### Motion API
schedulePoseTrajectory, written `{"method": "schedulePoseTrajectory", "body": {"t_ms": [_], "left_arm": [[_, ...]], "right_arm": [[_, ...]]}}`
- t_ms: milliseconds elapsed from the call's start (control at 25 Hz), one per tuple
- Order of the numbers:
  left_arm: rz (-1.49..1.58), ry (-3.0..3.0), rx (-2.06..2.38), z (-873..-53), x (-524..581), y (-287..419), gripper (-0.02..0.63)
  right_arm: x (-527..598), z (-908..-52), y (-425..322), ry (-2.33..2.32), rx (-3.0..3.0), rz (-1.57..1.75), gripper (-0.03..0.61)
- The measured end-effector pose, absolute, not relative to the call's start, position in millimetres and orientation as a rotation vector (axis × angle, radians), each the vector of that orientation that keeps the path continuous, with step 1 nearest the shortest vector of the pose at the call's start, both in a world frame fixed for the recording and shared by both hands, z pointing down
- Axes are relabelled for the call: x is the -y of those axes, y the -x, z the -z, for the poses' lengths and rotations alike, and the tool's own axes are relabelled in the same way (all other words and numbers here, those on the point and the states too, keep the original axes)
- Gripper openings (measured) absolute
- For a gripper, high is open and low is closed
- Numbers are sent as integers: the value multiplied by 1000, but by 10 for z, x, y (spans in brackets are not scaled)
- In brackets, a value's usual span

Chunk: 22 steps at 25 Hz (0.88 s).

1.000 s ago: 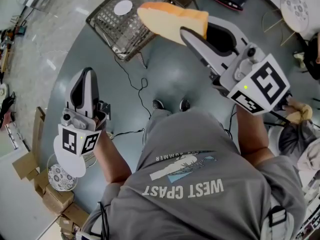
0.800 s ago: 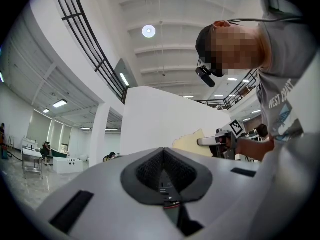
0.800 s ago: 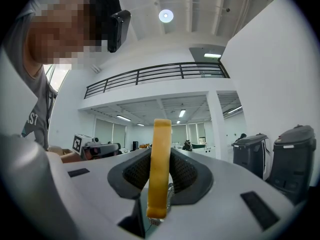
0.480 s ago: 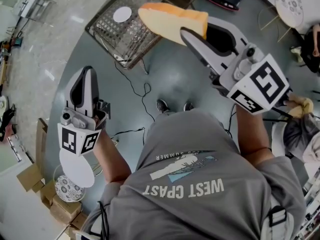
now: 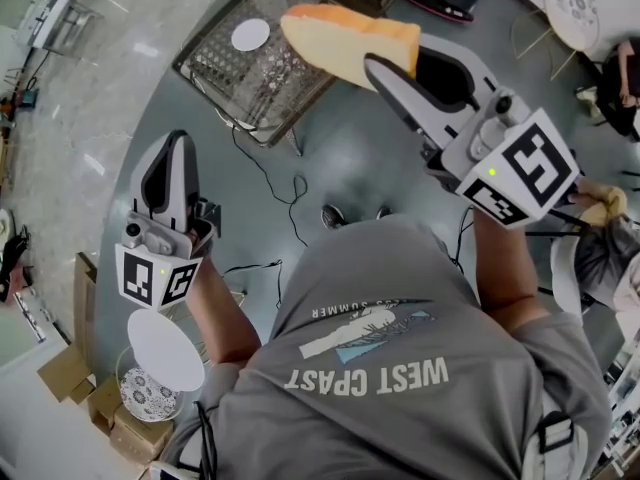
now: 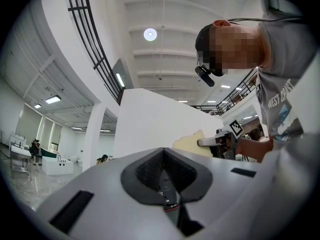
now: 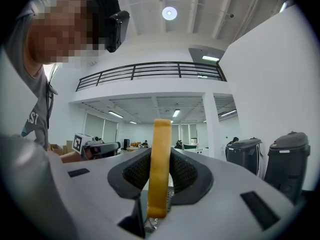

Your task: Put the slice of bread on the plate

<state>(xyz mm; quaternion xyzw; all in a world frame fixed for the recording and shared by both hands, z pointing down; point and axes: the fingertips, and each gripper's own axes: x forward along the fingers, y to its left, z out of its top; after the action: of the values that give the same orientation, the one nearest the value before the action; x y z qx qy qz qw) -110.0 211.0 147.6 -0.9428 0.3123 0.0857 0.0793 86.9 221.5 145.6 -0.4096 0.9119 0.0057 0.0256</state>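
- Right claw (image 5: 383, 65): pinching slice of bread (image 5: 345, 40), slice edge-on between pads, held in air above grey floor (image 5: 340, 158).
- Left claw (image 6: 165, 178): pressed together, nothing between pads.
- White plate (image 5: 250, 34): lies on wire-mesh bench (image 5: 215, 68), apart from slice.
- Person's grey T-shirt (image 5: 400, 368): fills lower head view.

A slice of bread (image 5: 345, 43), matt and spongy with a smoother tan crust, sits in the right claw (image 5: 385, 56), whose shell is smooth pale-grey plastic with a faint sheen. Its pads (image 7: 134, 171) are dark and finely ribbed (rubbery by the look). The left claw (image 5: 172, 153) wears the same plastic casing. The grey floor (image 5: 350, 158) is polished and glossy. A wire basket (image 5: 280, 78) is bare metal mesh, the person's T-shirt (image 5: 400, 388) soft grey printed cloth, the boxes (image 5: 105, 408) plain brown cardboard.
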Motion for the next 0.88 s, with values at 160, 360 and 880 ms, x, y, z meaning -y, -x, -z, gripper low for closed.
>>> {"method": "schedulePoseTrajectory", "body": {"t_ms": [160,360,880], "left_arm": [[-271,2827,-901,-1470,-1986,1376,8],[-309,2838,-870,-1434,-1716,1751,8],[-280,2839,-985,-1700,-1567,1073,8]], "right_arm": [[-2137,-1432,-606,1302,-2805,-33,91],[-1930,-1354,-237,1353,-2803,-48,91],[-1635,-1531,-903,1241,-2861,-5,91]]}}
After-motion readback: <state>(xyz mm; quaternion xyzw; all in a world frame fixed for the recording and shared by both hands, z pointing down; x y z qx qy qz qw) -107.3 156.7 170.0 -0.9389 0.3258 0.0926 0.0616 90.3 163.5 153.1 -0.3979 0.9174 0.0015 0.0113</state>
